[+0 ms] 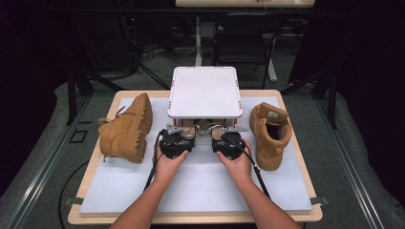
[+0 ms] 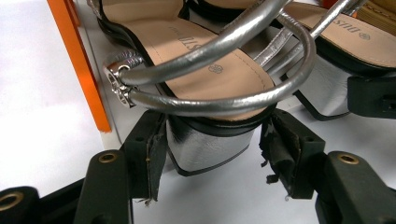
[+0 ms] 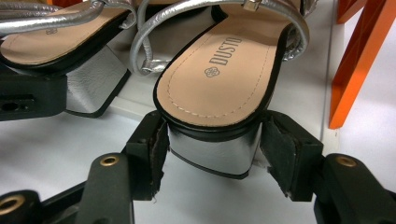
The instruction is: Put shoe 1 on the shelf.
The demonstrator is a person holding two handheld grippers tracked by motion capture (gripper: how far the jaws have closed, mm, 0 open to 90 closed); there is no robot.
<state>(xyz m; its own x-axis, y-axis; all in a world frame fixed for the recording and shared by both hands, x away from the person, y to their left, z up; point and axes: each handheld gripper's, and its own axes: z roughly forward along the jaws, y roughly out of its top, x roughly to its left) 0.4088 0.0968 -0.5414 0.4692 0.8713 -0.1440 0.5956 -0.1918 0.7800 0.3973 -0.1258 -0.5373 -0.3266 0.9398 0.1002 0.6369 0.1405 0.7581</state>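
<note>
Reaching in from the table's near edge, two hands hold the left gripper (image 1: 175,141) and right gripper (image 1: 229,142) at the front of a white rack (image 1: 204,91) standing at the middle of the far edge, in the high view. One tan boot (image 1: 125,130) lies near the left edge and another boot (image 1: 270,133) stands near the right edge.

Seen in the left gripper view, the left gripper (image 2: 212,149) has its jaws clamped on the silver heel of the left sandal (image 2: 205,84), beside an orange post (image 2: 78,60).

Seen in the right gripper view, the right gripper (image 3: 212,147) has its jaws clamped on the silver heel of the right sandal (image 3: 219,74).
</note>
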